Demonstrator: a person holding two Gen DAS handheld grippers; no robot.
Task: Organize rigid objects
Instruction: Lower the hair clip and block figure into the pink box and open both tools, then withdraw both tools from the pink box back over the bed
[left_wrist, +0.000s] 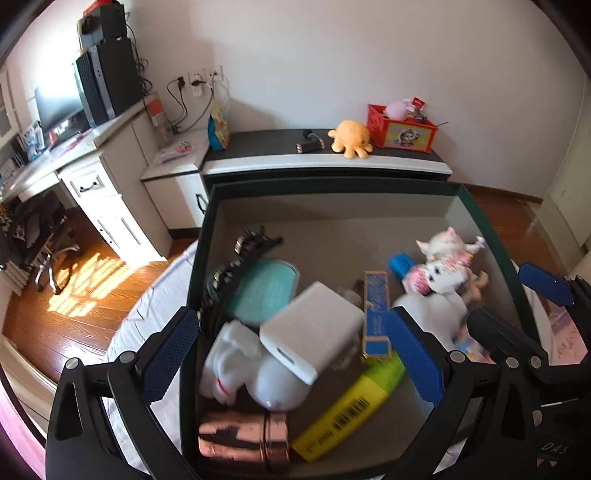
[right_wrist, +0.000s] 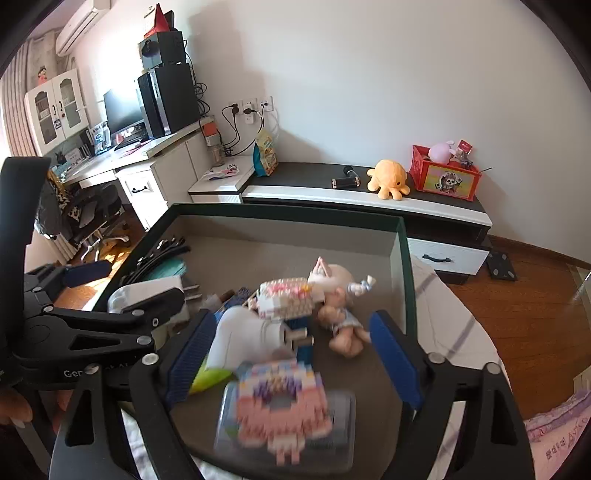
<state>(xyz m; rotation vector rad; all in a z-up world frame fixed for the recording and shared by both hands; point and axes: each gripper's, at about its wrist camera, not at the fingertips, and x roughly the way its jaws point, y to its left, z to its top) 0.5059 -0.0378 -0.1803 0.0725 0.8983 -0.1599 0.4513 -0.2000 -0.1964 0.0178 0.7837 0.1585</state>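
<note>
A dark green open box (left_wrist: 207, 229) (right_wrist: 402, 258) holds a jumble of items. My left gripper (left_wrist: 295, 343) is open above it, its fingers straddling a white charger block (left_wrist: 314, 328), a white plush (left_wrist: 236, 354), a yellow highlighter (left_wrist: 351, 406) and a copper cylinder (left_wrist: 243, 439). My right gripper (right_wrist: 291, 350) is open over the box's near right part, above a pink brick-built figure (right_wrist: 280, 406), a white bottle (right_wrist: 247, 339) and a small doll (right_wrist: 343, 328). Neither gripper holds anything.
Also in the box are a teal round case (left_wrist: 262, 288), black hair clips (left_wrist: 236, 266), a blue-gold tube (left_wrist: 376, 314) and a pink-white brick cat (left_wrist: 443, 266). Behind stands a low cabinet (left_wrist: 325, 162) with an orange plush octopus (left_wrist: 351, 138) and a red crate (left_wrist: 402, 127). A desk with a computer is at left.
</note>
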